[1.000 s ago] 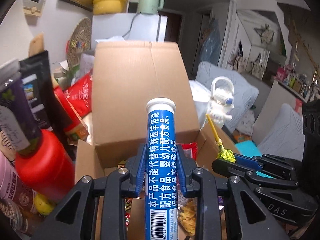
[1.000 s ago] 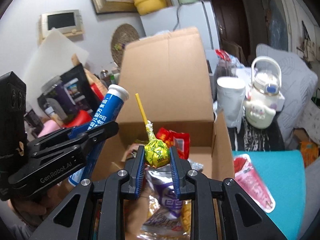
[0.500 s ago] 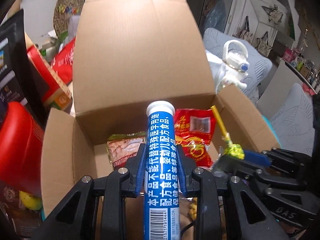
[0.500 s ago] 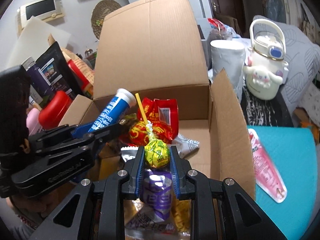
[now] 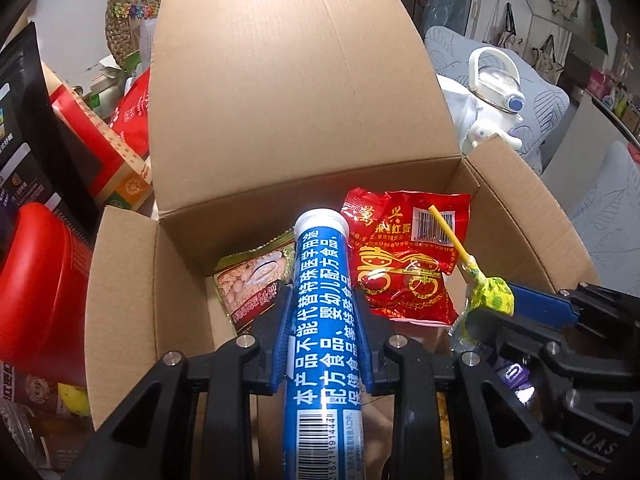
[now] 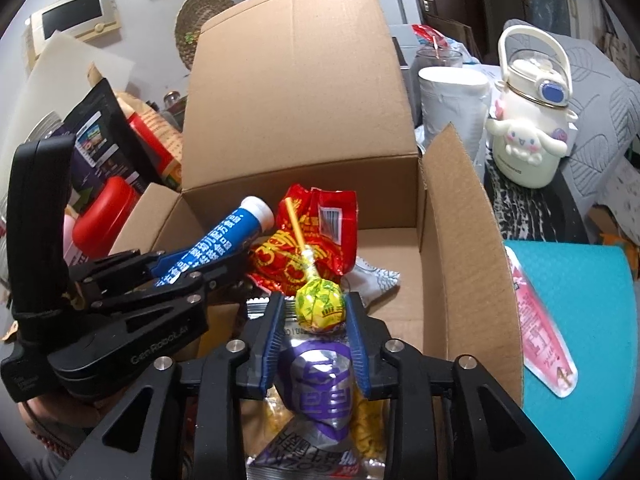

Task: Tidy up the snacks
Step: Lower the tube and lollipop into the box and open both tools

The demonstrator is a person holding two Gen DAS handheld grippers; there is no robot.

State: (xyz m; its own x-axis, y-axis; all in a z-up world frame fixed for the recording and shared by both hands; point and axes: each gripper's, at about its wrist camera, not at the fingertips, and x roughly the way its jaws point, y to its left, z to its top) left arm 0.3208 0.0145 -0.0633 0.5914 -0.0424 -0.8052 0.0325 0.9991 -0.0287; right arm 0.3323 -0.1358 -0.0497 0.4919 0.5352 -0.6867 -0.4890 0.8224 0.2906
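Observation:
An open cardboard box (image 5: pixel 304 80) (image 6: pixel 304 92) holds several snack packets: a red one (image 5: pixel 404 264) (image 6: pixel 308 240), a peanut packet (image 5: pixel 252 280) and a purple-silver one (image 6: pixel 320 384). My left gripper (image 5: pixel 322 312) (image 6: pixel 192 264) is shut on a blue tube with a white cap (image 5: pixel 322 320) (image 6: pixel 216 240), held over the box's left part. My right gripper (image 6: pixel 318 312) (image 5: pixel 508 308) is shut on a yellow-green lollipop (image 6: pixel 320 304) (image 5: pixel 490 294), stick pointing up, just above the packets.
Left of the box stand a red container (image 5: pixel 36 288) and dark and red packages (image 5: pixel 24 128). Right of it are a white cartoon kettle (image 6: pixel 528 120), a white cup (image 6: pixel 452 104) and a pink packet (image 6: pixel 540 332) on a teal mat (image 6: pixel 580 304).
Both grippers have moved forward and down over the open box, each still holding its item. The box interior and the packets in it have come into fuller view.

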